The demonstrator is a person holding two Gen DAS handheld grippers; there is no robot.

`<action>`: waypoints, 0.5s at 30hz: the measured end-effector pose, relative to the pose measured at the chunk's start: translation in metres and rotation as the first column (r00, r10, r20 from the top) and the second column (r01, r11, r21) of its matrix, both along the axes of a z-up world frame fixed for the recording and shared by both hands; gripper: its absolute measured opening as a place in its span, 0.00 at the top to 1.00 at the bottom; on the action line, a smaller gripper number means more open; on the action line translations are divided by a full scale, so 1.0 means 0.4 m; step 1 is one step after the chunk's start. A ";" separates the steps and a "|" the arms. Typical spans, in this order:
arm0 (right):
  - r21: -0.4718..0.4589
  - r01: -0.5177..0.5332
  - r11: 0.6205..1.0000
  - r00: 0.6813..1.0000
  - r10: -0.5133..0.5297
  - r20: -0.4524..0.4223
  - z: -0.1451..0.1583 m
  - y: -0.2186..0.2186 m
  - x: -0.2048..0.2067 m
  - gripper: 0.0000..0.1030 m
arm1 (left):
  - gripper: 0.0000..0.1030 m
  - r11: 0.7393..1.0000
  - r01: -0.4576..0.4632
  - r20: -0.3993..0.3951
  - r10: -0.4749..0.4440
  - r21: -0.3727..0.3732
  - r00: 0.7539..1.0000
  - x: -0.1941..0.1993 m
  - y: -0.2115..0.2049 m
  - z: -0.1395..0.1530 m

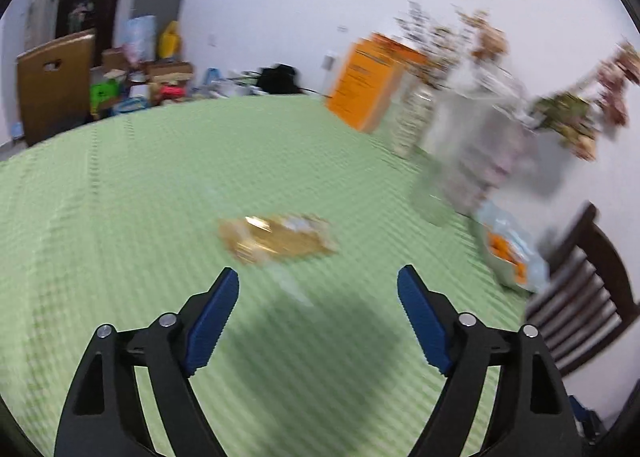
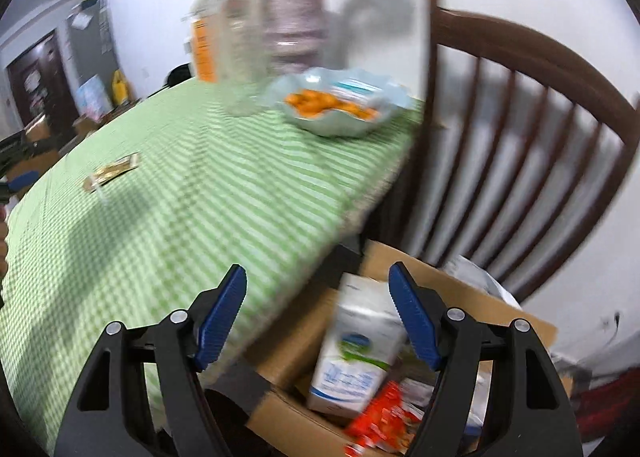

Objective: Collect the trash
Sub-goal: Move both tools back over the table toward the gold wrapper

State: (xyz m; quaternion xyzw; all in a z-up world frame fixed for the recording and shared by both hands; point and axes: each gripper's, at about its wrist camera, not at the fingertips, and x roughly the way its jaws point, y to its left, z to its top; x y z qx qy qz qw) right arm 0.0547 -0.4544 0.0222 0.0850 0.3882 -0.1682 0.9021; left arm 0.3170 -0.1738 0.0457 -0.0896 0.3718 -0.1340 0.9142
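On green-checked table point(image 1: 120, 185): gold wrapper point(image 1: 276, 239), likely light, crinkly, slippery. Left gripper point(image 1: 318, 283) open, empty; right gripper point(image 2: 318, 281) likewise. Best pinched at an edge.

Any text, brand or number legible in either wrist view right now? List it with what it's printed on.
None can be read.
Orange box: dark print, blurred.
White carton in the cardboard box: blue and green logo, print blurred.
Red wrapper: blurred.
Gold wrapper: blurred.
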 end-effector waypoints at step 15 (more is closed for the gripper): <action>0.012 -0.437 0.899 0.898 0.437 -0.058 -0.080 0.397 0.502 0.62 | 0.23 0.950 -0.308 -0.164 0.295 -0.060 0.941 0.167 0.391 -0.126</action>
